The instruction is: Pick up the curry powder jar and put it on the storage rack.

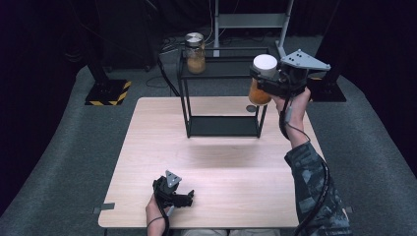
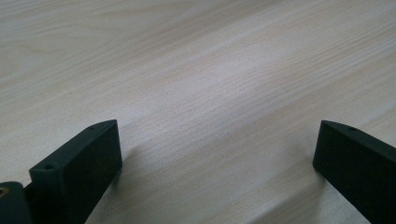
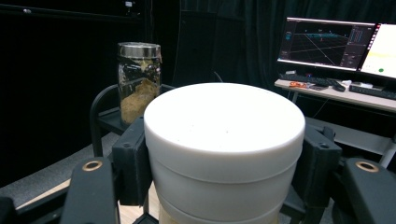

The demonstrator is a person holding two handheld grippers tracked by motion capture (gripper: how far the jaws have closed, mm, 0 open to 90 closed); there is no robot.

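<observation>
A light wooden table (image 1: 216, 162) seen from above, set on grey carpet in a dark room. At the far side of the table stands a black metal rack (image 1: 223, 93) with a top shelf and a bottom shelf. The person's right gripper (image 1: 268, 78), held up in the right hand at the rack's right end, is clamped on a jar with a white lid (image 1: 263, 78); the jar holds something orange and is upright, in the air at about the level of the top shelf, above the table's far right part. In the right gripper view the two black jaws press against either side of the broad white lid (image 3: 224, 135), which sits close to the camera. A second jar with a metal lid (image 1: 195, 53) stands upright on the left part of the rack's top shelf, well apart from the held jar; it is glass with brownish contents, and it shows again at the left of the right gripper view (image 3: 138, 79). Behind it in that view, two lit computer monitors (image 3: 336, 44) sit on a desk at the right. The left gripper (image 1: 179, 196) rests low at the near edge of the table in the left hand; in the left gripper view its jaws stand wide apart over bare wood (image 2: 205, 93) with nothing between them
</observation>
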